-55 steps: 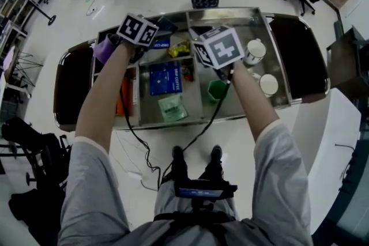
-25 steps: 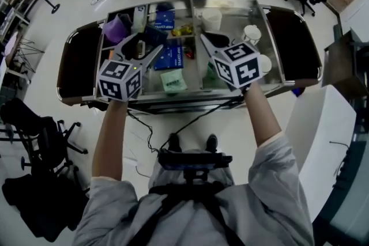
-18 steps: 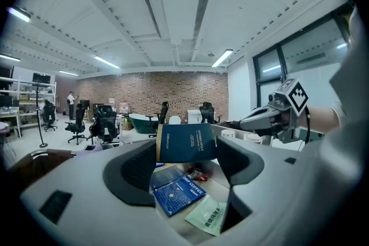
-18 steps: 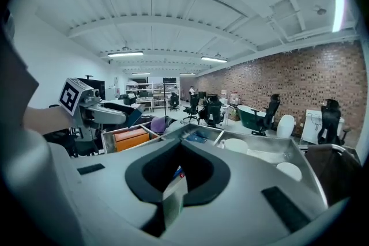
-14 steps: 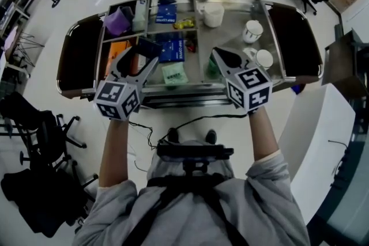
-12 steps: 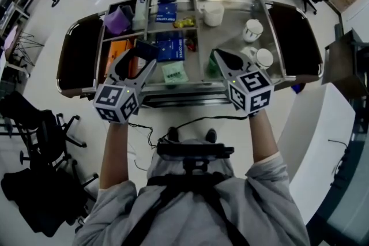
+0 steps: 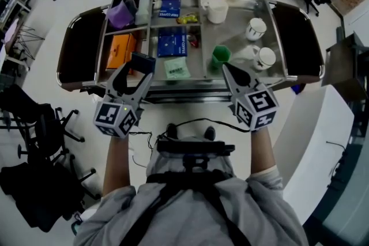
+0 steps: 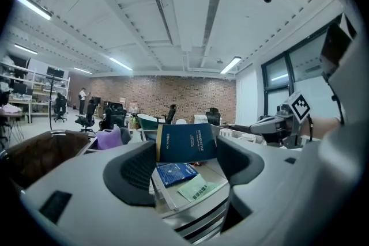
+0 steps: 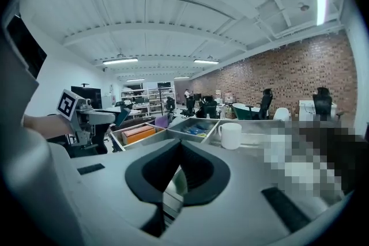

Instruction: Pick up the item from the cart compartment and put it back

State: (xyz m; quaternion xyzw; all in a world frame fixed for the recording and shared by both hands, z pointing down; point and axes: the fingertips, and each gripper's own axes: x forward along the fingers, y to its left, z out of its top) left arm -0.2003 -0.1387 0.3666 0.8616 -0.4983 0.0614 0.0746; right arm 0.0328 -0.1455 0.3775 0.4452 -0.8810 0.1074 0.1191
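Observation:
A dark blue box (image 8: 190,136) hangs upright between the jaws of my left gripper (image 8: 187,154), which is shut on it. In the head view that box (image 7: 143,59) and the left gripper (image 7: 138,68) are over the cart's near rim (image 7: 190,93), in front of the orange box (image 7: 121,44). My right gripper (image 7: 229,70) is at the near rim too, just in front of the green cup (image 7: 219,56). Its jaws (image 9: 180,147) meet at the tips with nothing between them.
The steel cart's compartments hold a purple item (image 7: 121,13), two more blue boxes (image 7: 172,41), a green packet (image 7: 177,68) and a yellow item (image 7: 187,19). A white cup (image 7: 217,10) and two mugs (image 7: 255,28) stand at the right. Office chairs (image 7: 31,118) surround the cart.
Both grippers have drawn back from over the compartments to the cart's near edge. The left one has carried the dark blue box with it. The right gripper has uncovered the green cup.

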